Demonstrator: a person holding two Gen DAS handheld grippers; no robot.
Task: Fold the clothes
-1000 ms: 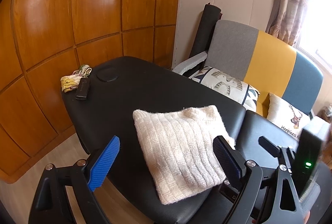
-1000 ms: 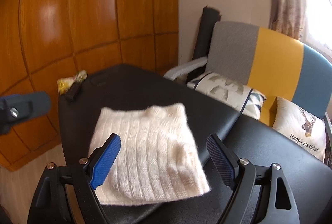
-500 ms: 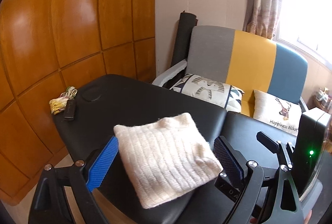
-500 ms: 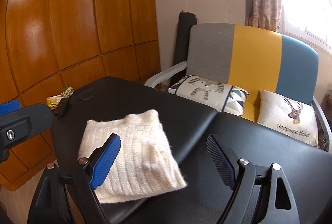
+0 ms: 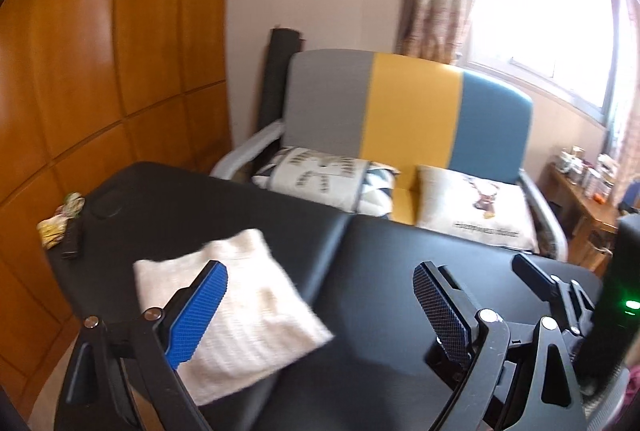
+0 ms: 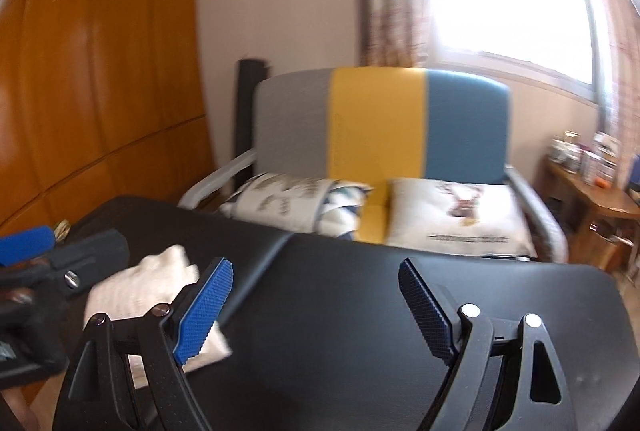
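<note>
A cream knitted sweater (image 5: 248, 315), folded into a rough square, lies on the left part of the black padded table (image 5: 400, 271). In the right wrist view the same sweater (image 6: 140, 287) shows at the lower left. My left gripper (image 5: 320, 295) hangs open above the table, its left finger over the sweater and nothing between the fingers. To the right of the sweater, my right gripper (image 6: 316, 291) is open and empty over bare black padding. The left gripper's body (image 6: 52, 271) shows at the left edge of the right wrist view.
A black remote (image 5: 71, 240) and a bundle of yellowish cloth (image 5: 60, 223) sit at the table's far left corner. Behind the table stands a grey, yellow and blue sofa (image 5: 408, 119) with two printed cushions (image 5: 468, 207). A wooden panelled wall (image 5: 100, 71) is on the left, a cluttered wooden desk (image 5: 580, 191) on the right.
Both grippers have drawn back and swung right, away from the sweater, which now sits lower left in both views. The sweater lies where it was. Both stay open.
</note>
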